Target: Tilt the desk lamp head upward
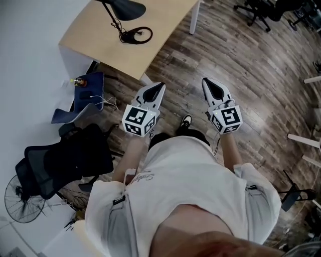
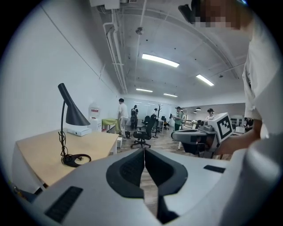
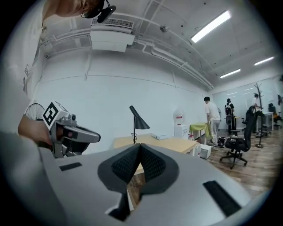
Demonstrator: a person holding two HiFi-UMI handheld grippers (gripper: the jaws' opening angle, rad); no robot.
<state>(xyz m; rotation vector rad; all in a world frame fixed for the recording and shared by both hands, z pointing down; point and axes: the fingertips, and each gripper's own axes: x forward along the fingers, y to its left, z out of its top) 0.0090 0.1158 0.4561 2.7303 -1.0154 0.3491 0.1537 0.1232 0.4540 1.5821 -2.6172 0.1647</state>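
Note:
A black desk lamp stands on a light wooden desk (image 1: 150, 47); its cone head (image 1: 124, 8) points down and its ring base (image 1: 136, 35) has a coiled cord. The lamp (image 2: 70, 112) shows at the left of the left gripper view and small in the middle of the right gripper view (image 3: 139, 121). My left gripper (image 1: 161, 86) and right gripper (image 1: 205, 81) hang side by side over the wood floor, well short of the desk. Both are shut with nothing held. The left gripper's (image 2: 144, 150) jaws meet, and so do the right gripper's (image 3: 139, 145).
A black office chair (image 1: 65, 160), a floor fan (image 1: 22, 201) and a blue bag (image 1: 89, 89) crowd the floor left of me. A white box (image 2: 78, 131) lies on the desk. More office chairs (image 2: 143, 132) and several people (image 2: 121, 115) are farther back.

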